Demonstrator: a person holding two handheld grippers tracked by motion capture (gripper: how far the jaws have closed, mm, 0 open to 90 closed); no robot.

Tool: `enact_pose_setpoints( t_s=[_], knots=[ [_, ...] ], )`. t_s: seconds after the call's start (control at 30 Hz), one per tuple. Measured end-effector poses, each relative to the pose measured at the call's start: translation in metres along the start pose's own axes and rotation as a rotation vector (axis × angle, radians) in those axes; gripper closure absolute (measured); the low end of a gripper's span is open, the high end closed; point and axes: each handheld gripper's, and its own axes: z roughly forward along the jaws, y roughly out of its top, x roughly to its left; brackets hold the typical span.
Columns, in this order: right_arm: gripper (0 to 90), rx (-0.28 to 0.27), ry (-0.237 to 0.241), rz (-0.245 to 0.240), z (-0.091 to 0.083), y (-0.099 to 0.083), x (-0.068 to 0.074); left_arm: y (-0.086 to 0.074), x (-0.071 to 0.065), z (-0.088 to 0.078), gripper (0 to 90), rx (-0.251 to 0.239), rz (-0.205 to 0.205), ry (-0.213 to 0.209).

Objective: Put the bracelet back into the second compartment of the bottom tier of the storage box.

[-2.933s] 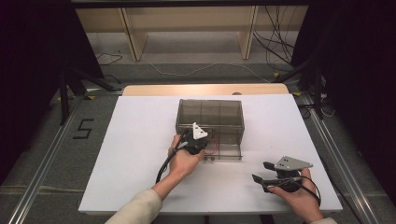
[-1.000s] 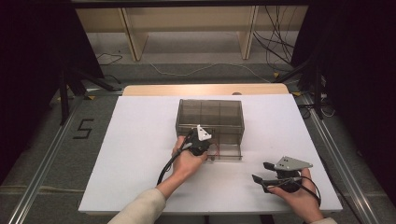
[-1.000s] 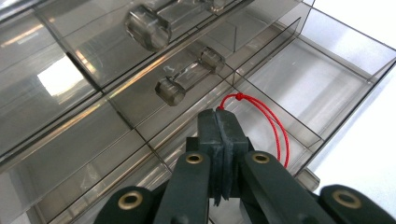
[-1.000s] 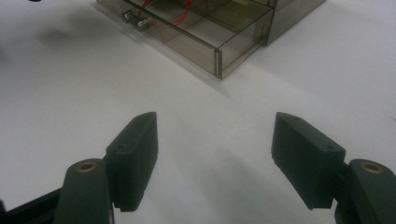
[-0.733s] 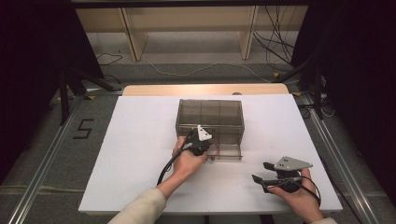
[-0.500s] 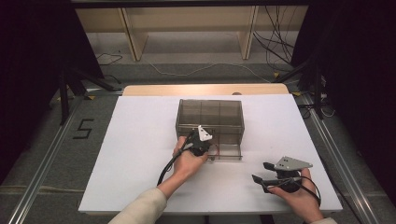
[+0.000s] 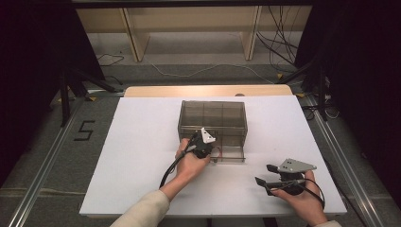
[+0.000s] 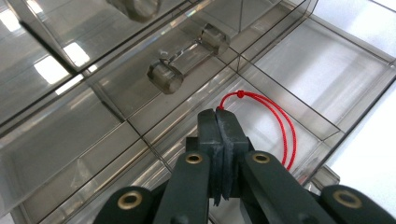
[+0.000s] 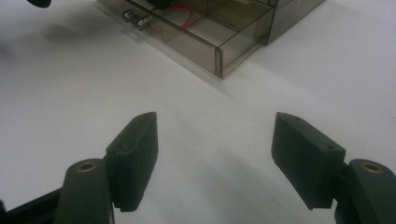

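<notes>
Left gripper view has the left gripper (image 8: 219,114) with fingers pressed together, pinching the near end of the red string (image 8: 275,121), which loops away to the right inside the open drawer (image 8: 336,79). Right gripper (image 9: 215,158) is farther off over the worktop (image 7: 142,142), fingers spread, holding nothing.

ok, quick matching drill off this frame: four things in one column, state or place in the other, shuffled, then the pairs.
Things:
1. left tongs
2. right tongs
3. red string
4. bottom drawer

States or places:
A. pulled out of the clear cabinet
B. open, over bare white table
C. lying looped in a drawer compartment, one end pinched
D. shut on the string's end, above the drawer

Pairs: 1-D, 2-B, 3-C, 4-A
</notes>
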Motion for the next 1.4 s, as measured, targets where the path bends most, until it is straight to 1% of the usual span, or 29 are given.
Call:
enact_pose_setpoints(
  t_s=[0.17, 0.5, 0.67, 0.9, 1.07, 1.27, 1.33, 1.4],
  knots=[
    [32.3, 0.0, 0.0, 0.0, 0.0, 0.0, 0.0, 0.0, 0.0, 0.001, 88.9, 0.008, 0.006, 0.0],
    [32.3, 0.0, 0.0, 0.001, 0.0, 0.0, 0.0, 0.0, 0.0, 0.0, 87.3, -0.001, 0.004, 0.005],
    [32.3, 0.0, 0.0, 0.0, 0.0, 0.0, 0.0, 0.0, 0.001, -0.002, 84.8, -0.013, -0.003, 0.015],
    [32.3, 0.0, 0.0, -0.004, -0.001, 0.0, 0.0, 0.002, 0.001, -0.008, 79.9, -0.022, -0.004, 0.023],
    [32.3, -0.001, 0.0, -0.004, -0.001, 0.0, 0.0, 0.004, 0.0, -0.013, 75.0, -0.03, -0.005, 0.022],
    [32.3, 0.0, 0.0, -0.002, -0.001, 0.0, 0.0, 0.006, -0.001, -0.023, 65.5, -0.05, 0.003, 0.032],
    [32.3, 0.0, 0.0, -0.003, -0.001, 0.0, 0.0, 0.006, -0.001, -0.027, 61.0, -0.055, -0.007, 0.038],
    [32.3, -0.001, 0.0, -0.003, -0.001, 0.0, 0.0, 0.007, -0.001, -0.031, 55.1, -0.053, -0.023, 0.031]
  ],
)
